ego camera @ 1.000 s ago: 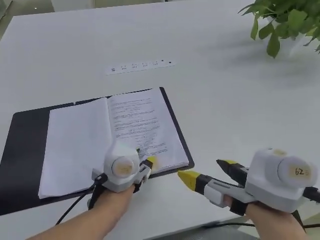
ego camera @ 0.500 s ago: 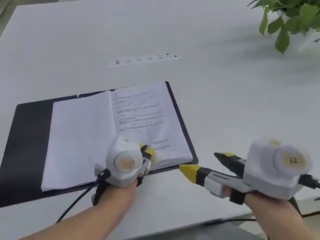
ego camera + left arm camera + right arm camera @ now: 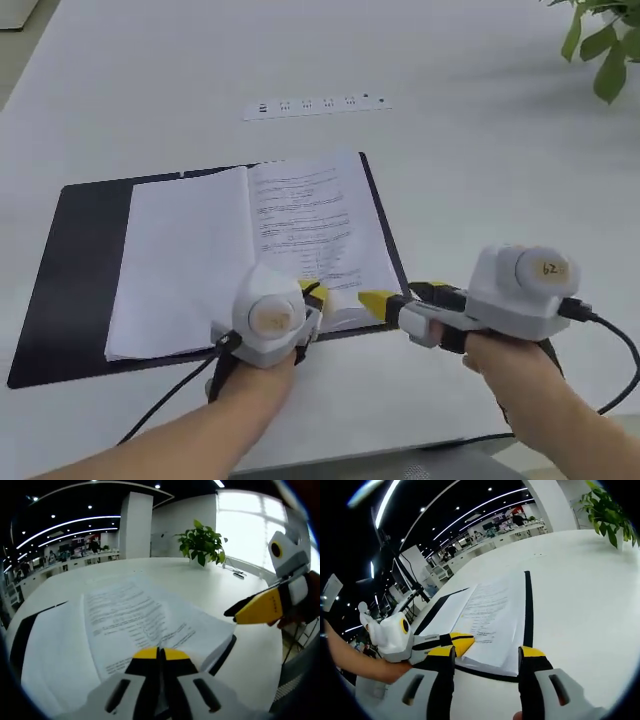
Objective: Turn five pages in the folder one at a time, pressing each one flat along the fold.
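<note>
The black folder (image 3: 70, 270) lies open on the white table, a blank sheet (image 3: 185, 250) on its left and a printed page (image 3: 310, 225) on its right. My left gripper (image 3: 312, 296) is shut, its yellow tips resting on the printed page (image 3: 135, 615) near its lower edge; the left gripper view shows the tips (image 3: 159, 653) pressed together. My right gripper (image 3: 403, 296) stands open just right of the folder's lower right corner. In the right gripper view its jaws (image 3: 487, 655) frame the corner of the page stack (image 3: 492, 625), with the left gripper (image 3: 395, 635) beside them.
A white power strip (image 3: 315, 104) lies beyond the folder. A potted plant (image 3: 600, 40) stands at the far right corner. Cables (image 3: 170, 400) trail from both grippers toward the table's near edge. Bare tabletop (image 3: 500, 180) stretches right of the folder.
My right gripper has moved left to the folder's lower right corner, close to the left gripper. The left gripper has stayed shut on the printed page's lower edge.
</note>
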